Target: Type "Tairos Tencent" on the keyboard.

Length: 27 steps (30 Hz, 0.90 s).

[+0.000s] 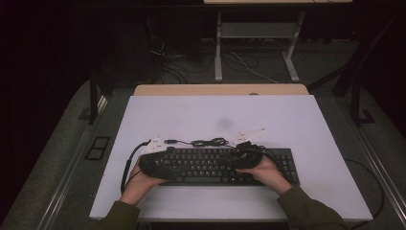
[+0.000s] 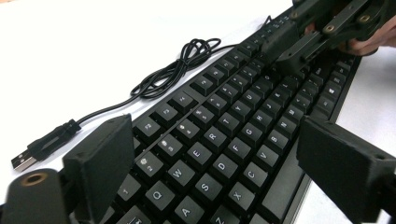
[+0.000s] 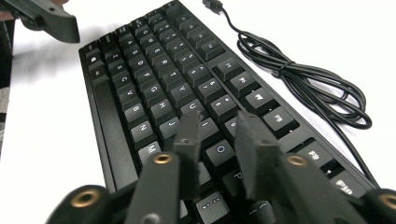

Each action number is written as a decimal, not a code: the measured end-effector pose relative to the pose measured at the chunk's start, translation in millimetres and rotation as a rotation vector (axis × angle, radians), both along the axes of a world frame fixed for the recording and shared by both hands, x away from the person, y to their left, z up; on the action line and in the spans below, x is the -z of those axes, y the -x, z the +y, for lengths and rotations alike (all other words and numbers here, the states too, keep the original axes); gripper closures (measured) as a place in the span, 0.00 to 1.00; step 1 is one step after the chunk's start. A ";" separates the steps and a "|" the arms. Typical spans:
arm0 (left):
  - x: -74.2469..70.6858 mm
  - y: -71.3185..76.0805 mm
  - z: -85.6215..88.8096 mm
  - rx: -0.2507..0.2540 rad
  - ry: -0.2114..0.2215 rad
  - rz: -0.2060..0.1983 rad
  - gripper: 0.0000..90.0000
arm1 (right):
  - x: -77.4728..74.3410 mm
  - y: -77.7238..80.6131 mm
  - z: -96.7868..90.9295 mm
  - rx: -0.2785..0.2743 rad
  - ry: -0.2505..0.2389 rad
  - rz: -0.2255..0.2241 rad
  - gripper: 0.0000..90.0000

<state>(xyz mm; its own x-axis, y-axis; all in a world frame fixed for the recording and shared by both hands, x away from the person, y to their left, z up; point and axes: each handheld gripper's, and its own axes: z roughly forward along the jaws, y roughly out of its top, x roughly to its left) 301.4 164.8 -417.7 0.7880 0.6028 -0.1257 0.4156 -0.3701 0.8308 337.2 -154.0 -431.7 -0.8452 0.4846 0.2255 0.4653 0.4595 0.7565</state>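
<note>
Looks early: flat black plastic keyboard (image 1: 225, 165) sits right under both claws. Left gripper (image 2: 210, 163) jaws wide apart; right gripper (image 3: 217, 140) slightly parted, gripping nothing. Pressing keys remains.

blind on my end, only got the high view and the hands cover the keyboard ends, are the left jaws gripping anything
Observer: No. In the left gripper view the left gripper stands wide open over the keyboard, around the Q to C keys, pads clear of them.
Operator: and the right one
Observer: The right gripper has its jaws a narrow gap apart, nothing between them, tips by the J, K and O keys.
Operator: where's the plug end of the cable
Observer: The USB plug lies loose on the white table, beyond the keyboard's far edge near the left jaw; the cable is bundled further along.
</note>
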 end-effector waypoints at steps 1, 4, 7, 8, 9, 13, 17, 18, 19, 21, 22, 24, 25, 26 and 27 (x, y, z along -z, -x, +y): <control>-0.1 0.4 0.6 0.000 0.001 -0.003 0.15 | -0.3 -0.2 -0.7 0.002 -0.003 0.000 0.69; 0.0 1.7 2.6 -0.003 0.001 -0.002 0.16 | -1.5 -0.8 -2.9 0.009 -0.016 0.001 0.61; 0.0 2.9 5.2 -0.001 -0.003 -0.006 0.20 | -2.1 -1.3 -4.9 0.013 -0.022 0.002 0.52; -0.1 3.4 6.0 -0.002 -0.005 -0.007 0.22 | -2.2 -1.4 -5.4 0.013 -0.021 0.001 0.49; -0.1 3.9 6.6 -0.003 -0.001 -0.006 0.23 | -2.3 -1.6 -5.9 0.014 -0.021 0.002 0.47; 0.2 6.1 8.0 -0.001 0.000 -0.014 0.30 | -2.6 -2.2 -7.1 0.030 -0.025 0.000 0.38; 1.5 7.5 7.5 -0.001 -0.014 -0.016 0.41 | -3.8 -2.2 -8.5 0.036 -0.027 -0.006 0.32; 1.8 7.6 7.6 0.000 -0.018 -0.014 0.45 | -4.1 -2.5 -8.9 0.038 -0.029 -0.004 0.31; 2.5 7.8 7.7 -0.002 -0.022 -0.013 0.49 | -4.2 -2.7 -9.5 0.039 -0.032 -0.007 0.30; 3.3 7.6 8.1 -0.004 -0.031 -0.007 0.56 | -4.3 -3.0 -10.0 0.045 -0.035 -0.010 0.29; 4.1 7.3 8.5 -0.003 -0.034 -0.005 0.59 | -4.3 -3.3 -10.3 0.048 -0.036 -0.011 0.28; 5.1 7.0 9.3 -0.003 -0.037 0.004 0.65 | -3.9 -3.7 -10.5 0.050 -0.037 -0.012 0.27; 5.4 6.8 9.8 -0.002 -0.038 0.010 0.69 | -3.8 -3.8 -10.5 0.050 -0.037 -0.013 0.27; 5.7 6.4 10.3 0.001 -0.045 0.012 0.73 | -3.8 -3.8 -10.4 0.051 -0.037 -0.013 0.27; 6.2 6.1 10.5 0.001 -0.048 0.016 0.76 | -3.8 -3.7 -10.3 0.053 -0.037 -0.013 0.26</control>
